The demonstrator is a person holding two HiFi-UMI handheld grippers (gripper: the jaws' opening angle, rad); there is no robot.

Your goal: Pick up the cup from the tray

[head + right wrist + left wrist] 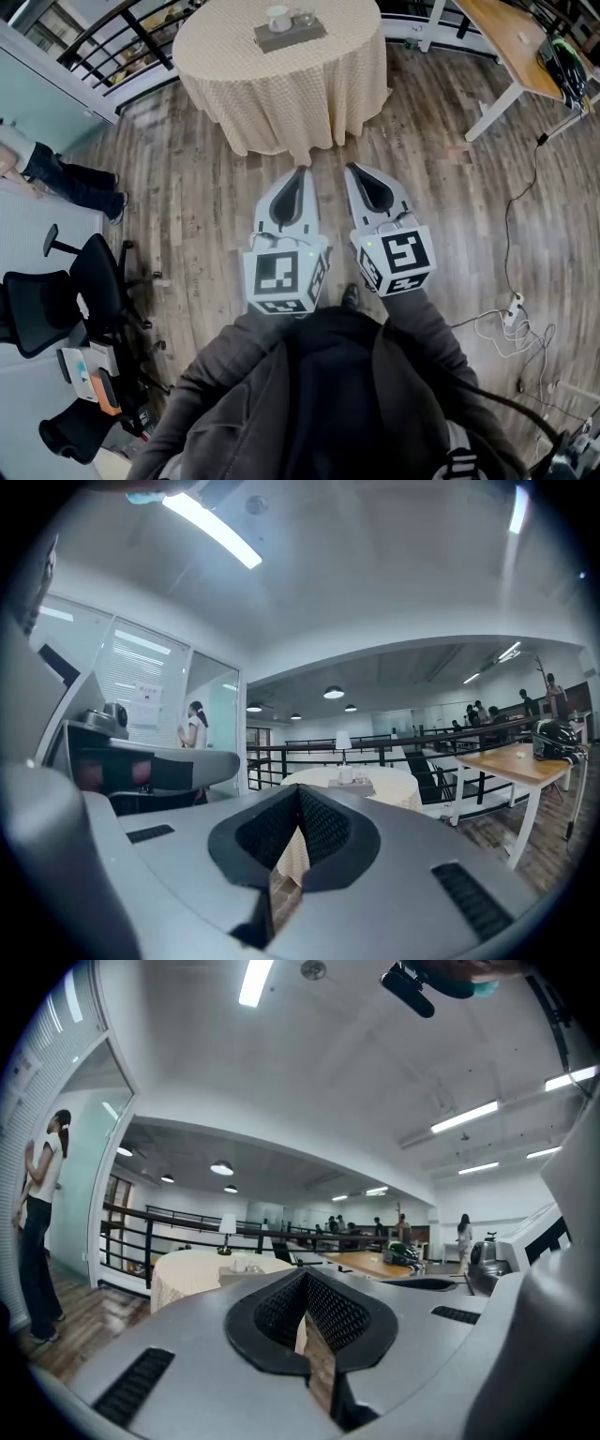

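A white cup point(278, 18) stands on a grey tray point(311, 34) in the middle of a round table point(281, 84) with a beige cloth, far ahead of me. A small glass point(306, 17) sits beside the cup. My left gripper point(300, 172) and right gripper point(352, 170) are held level, side by side, pointing at the table from well short of it. Both are shut with nothing between the jaws. In the right gripper view the cup point(346, 774) and tray point(356, 787) show above the shut jaw tips point(298, 789). The left gripper view shows the tray point(236, 1275) beyond its own tips point(305, 1277).
Wooden floor lies between me and the table. Black office chairs point(56, 300) stand at the left, where a person's legs point(70, 180) also show. A wooden desk point(520, 42) is at the upper right, cables point(506, 323) lie at the right, and a black railing point(122, 37) runs behind the table.
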